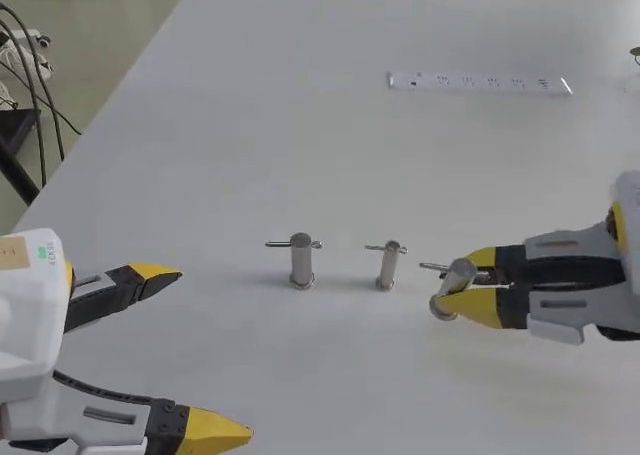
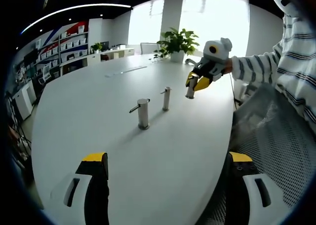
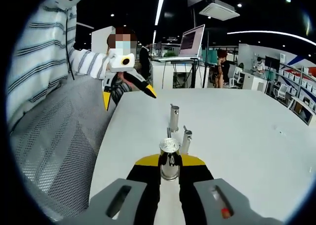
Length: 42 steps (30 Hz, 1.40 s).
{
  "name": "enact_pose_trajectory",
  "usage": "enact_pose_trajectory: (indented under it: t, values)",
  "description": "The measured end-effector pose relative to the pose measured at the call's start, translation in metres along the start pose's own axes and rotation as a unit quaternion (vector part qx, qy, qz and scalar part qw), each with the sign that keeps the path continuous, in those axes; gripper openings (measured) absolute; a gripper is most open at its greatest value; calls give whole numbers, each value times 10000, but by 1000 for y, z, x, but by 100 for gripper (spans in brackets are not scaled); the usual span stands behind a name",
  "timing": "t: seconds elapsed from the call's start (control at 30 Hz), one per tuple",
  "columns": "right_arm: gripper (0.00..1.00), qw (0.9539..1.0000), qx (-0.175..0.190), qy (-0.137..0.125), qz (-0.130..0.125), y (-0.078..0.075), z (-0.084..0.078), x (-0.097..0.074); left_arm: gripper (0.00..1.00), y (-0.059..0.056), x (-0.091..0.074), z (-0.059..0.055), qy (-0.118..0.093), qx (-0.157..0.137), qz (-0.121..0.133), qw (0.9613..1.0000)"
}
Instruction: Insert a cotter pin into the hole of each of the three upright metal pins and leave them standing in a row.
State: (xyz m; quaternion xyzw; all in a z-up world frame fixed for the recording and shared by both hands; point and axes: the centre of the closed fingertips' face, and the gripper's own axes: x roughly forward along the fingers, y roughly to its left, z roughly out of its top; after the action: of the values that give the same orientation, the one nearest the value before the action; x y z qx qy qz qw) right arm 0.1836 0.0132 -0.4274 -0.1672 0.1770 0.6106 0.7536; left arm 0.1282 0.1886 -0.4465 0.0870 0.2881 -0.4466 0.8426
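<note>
Two metal pins stand upright on the white table, the left pin point(image 1: 301, 261) and the middle pin point(image 1: 388, 266), each with a cotter pin through its top. My right gripper point(image 1: 462, 283) is shut on the third metal pin point(image 1: 455, 287), which leans slightly just right of the middle one. A thin cotter pin point(image 1: 434, 268) pokes out leftward near its head. In the right gripper view the held pin point(image 3: 170, 158) sits between the yellow jaws of that gripper point(image 3: 170, 161). My left gripper point(image 1: 210, 353) hangs open at the near left, well short of the row point(image 2: 143, 113).
A white power strip point(image 1: 480, 82) lies at the far side of the table point(image 1: 250, 125). The table's left edge drops to a floor with cables point(image 1: 25, 65). A potted plant point(image 2: 177, 41) stands at the table's far end. A person's striped sleeve point(image 2: 261, 69) reaches in.
</note>
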Motion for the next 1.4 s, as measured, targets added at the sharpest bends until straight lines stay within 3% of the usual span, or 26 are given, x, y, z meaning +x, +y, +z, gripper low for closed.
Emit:
enact_pose_trajectory:
  t: [0.13,0.33,0.47,0.77,1.4]
  values:
    - [7,9999,28,128,-70,-17,-12,-6,99,-3,2,-3,26,-60,-23,10000]
    - [7,9999,114,61,-50,-30,-16,-9,99,-7,3,-5,117,-98,-40,9999]
    - [7,9998,120,157,24,-33,-24,-9,97,-13,2,-5,105,-212,-67,9997]
    - [7,9998,96,114,134,-34,-26,-7,97,-22,2,-9,214,-289,-107,9993]
    - [8,9994,101,174,266,-37,-38,2,94,-26,4,-5,238,-293,-74,9993]
